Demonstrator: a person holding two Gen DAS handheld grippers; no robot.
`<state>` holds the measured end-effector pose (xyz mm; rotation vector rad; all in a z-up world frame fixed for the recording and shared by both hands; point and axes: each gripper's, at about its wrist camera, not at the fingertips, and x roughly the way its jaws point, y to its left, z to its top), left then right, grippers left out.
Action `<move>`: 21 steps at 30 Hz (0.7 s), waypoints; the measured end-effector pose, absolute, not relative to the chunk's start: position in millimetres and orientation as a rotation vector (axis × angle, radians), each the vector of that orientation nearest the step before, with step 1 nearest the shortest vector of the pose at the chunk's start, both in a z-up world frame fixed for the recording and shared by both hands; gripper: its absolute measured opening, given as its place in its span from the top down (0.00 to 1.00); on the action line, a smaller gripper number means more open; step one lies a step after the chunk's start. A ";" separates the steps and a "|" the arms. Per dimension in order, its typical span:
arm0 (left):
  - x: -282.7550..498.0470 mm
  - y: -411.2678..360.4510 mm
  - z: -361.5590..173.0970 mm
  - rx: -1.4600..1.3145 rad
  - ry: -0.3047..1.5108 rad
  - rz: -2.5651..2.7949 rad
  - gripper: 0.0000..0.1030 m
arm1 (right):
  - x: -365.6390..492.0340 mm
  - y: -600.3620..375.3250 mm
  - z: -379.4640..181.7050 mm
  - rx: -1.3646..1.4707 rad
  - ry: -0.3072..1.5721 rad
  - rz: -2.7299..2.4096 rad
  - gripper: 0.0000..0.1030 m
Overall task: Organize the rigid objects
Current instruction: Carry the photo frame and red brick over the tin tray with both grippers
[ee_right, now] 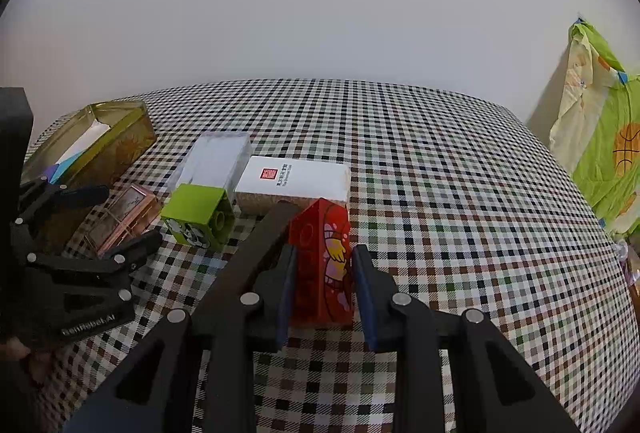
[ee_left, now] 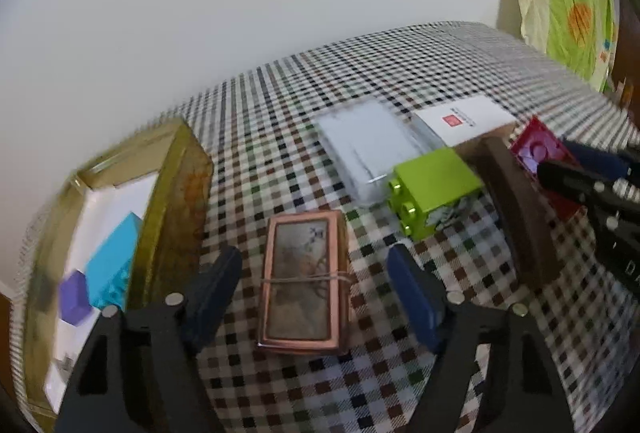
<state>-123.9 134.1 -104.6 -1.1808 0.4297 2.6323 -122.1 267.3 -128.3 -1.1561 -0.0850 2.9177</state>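
Observation:
My left gripper (ee_left: 316, 285) is open, its fingers on either side of a pink-framed flat box (ee_left: 303, 281) tied with string on the checked cloth. My right gripper (ee_right: 324, 281) is shut on a red printed block (ee_right: 322, 265) that stands on the table; it also shows in the left wrist view (ee_left: 540, 153). A lime-green toy brick (ee_left: 436, 189) lies between the two; in the right wrist view (ee_right: 198, 215) it is left of the red block. A gold tray (ee_left: 176, 201) at the left holds a cyan block (ee_left: 112, 269) and a purple block (ee_left: 74, 297).
A clear plastic box (ee_left: 368, 149) and a white box with a red logo (ee_left: 464, 123) lie behind the green brick. A dark brown wooden piece (ee_left: 520, 217) lies by the red block. A green patterned cloth (ee_right: 600, 149) hangs at the right table edge.

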 end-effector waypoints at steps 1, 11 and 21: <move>-124.8 134.0 -104.6 -1.183 0.422 2.631 0.25 | -122.8 265.5 -128.3 -1.157 -0.088 2.914 0.70; -134.0 119.3 -105.6 -1.234 0.302 2.587 0.15 | -125.7 267.8 -129.0 -1.159 -0.078 2.917 0.70; -122.2 139.9 -100.6 -1.167 0.406 2.571 0.46 | -125.2 267.7 -130.2 -1.148 -0.078 2.922 0.70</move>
